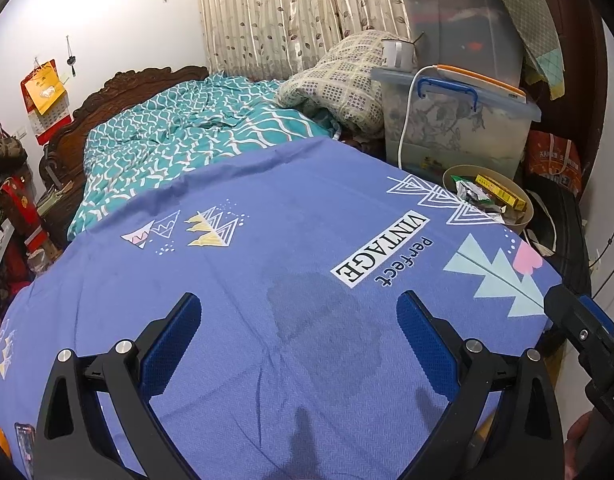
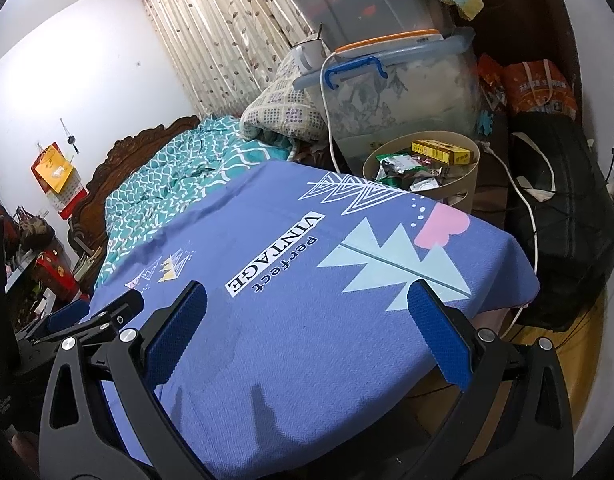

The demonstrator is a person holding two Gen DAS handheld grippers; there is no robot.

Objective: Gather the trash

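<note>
A round beige trash bin (image 2: 463,184) stands beside the far right corner of the bed, holding a yellow box (image 2: 443,151) and several wrappers (image 2: 399,168). It also shows in the left wrist view (image 1: 525,216) with the yellow box (image 1: 501,194). My left gripper (image 1: 299,316) is open and empty above the blue bedspread (image 1: 267,240). My right gripper (image 2: 307,300) is open and empty above the same blue bedspread (image 2: 287,340), near its right edge. Each gripper shows at the edge of the other's view.
Stacked clear storage boxes (image 2: 399,80) stand behind the bin, with a mug (image 1: 397,54) and a white cable (image 2: 527,216). A teal quilt (image 1: 179,136) and folded checked blanket (image 1: 339,80) lie further up the bed. Black bag (image 2: 563,216) on the floor at right. Clutter stands at left.
</note>
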